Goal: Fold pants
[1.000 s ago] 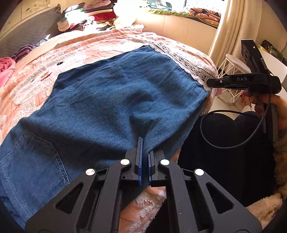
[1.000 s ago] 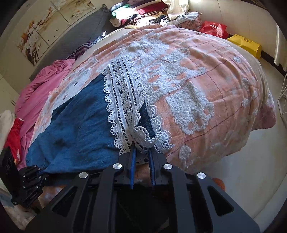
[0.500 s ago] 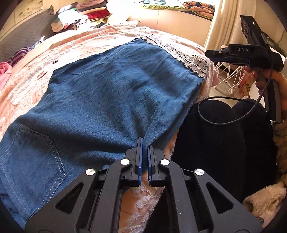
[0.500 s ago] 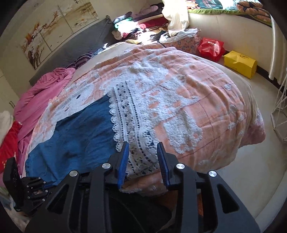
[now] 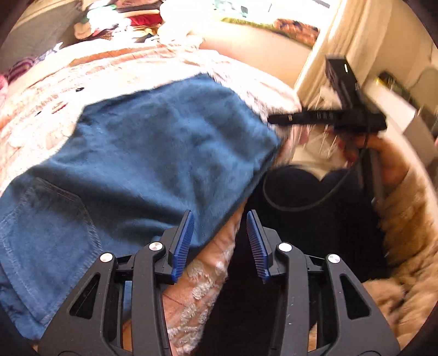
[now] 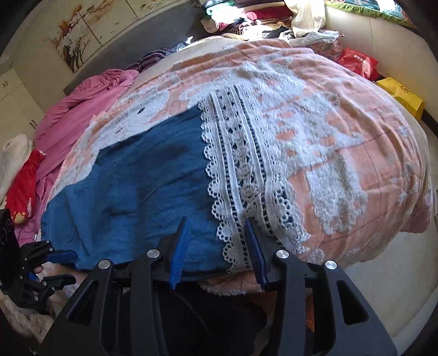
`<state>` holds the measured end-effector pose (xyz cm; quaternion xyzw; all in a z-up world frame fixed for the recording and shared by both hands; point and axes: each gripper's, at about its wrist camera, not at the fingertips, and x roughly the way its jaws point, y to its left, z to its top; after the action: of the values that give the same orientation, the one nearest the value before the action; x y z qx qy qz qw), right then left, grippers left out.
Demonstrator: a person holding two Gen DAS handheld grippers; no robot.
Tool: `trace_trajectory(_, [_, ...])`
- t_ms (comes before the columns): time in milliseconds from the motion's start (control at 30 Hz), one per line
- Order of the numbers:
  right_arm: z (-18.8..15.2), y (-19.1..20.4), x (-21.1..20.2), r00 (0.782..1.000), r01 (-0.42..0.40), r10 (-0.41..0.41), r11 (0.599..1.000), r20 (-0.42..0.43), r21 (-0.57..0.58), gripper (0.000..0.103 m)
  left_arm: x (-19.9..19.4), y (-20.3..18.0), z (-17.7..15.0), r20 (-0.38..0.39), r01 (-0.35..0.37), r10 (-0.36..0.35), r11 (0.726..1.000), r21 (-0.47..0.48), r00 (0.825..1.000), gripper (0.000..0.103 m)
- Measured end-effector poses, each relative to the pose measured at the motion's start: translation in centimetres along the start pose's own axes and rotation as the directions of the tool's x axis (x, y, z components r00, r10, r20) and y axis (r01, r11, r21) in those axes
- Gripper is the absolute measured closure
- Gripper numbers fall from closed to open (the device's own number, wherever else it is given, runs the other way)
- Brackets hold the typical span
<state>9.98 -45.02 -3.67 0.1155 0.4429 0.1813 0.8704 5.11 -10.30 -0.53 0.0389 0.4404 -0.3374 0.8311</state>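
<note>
On the bed, over its pink and white blanket, the blue denim pants lay flat, their lace-trimmed hem toward the right and a back pocket toward the left, the near edge reaching the mattress side. The left claw had just been opening and stood partly open, holding nothing; the cloth edge lay just under its left pad, not pinched. The right claw had likewise just been opening and stood partly open over the hem's near corner, empty, with lace showing between its pads but not gripped.

The main risk, as I judged it, was the near edge: released so close to the side of the bed, the denim could creep off under its own weight and undo the layer. A pad could also snag a lace loop while pulling away and drag the corner askew. The dangling black cable beside the left claw could catch on the cloth or the claw itself. The left view was blurred, so how neatly that edge lay could not be told.

Counted: one pair of pants, one back pocket in view, one lace band, two claws, one cable, one blanket, one pink garment, one red bag, one yellow box. The clothes heap at the far end was too jumbled to count.
</note>
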Motion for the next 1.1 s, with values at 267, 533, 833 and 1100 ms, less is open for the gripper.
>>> trace_trajectory(267, [7.2,-0.3,-1.9,0.998,0.019,-0.014,0.996,0.061,-0.091,0.056,-1.6,6.9,6.7,0.116,-0.155,0.175,0.975,-0.159,0.978,0.061])
trace_trajectory(533, [13.8,-1.9,4.6,0.997,0.008,-0.021,0.987,-0.077,-0.162,0.056,3.3,13.5,9.7,0.025,-0.195,0.211,0.936,-0.294,0.977,0.061])
trace_trajectory(833, [14.8,-4.3,11.0,0.981,-0.095,0.078,0.991,-0.176,-0.095,0.051,5.9,16.0,9.0,-0.010,-0.142,0.150,0.914,-0.379,0.989,0.063])
trace_trajectory(1100, [15.1,-1.3,7.5,0.979,-0.200,0.189,0.964,-0.078,-0.174,0.089,5.1,15.3,9.5,0.042,-0.075,0.101,0.907,-0.415,0.994,0.097])
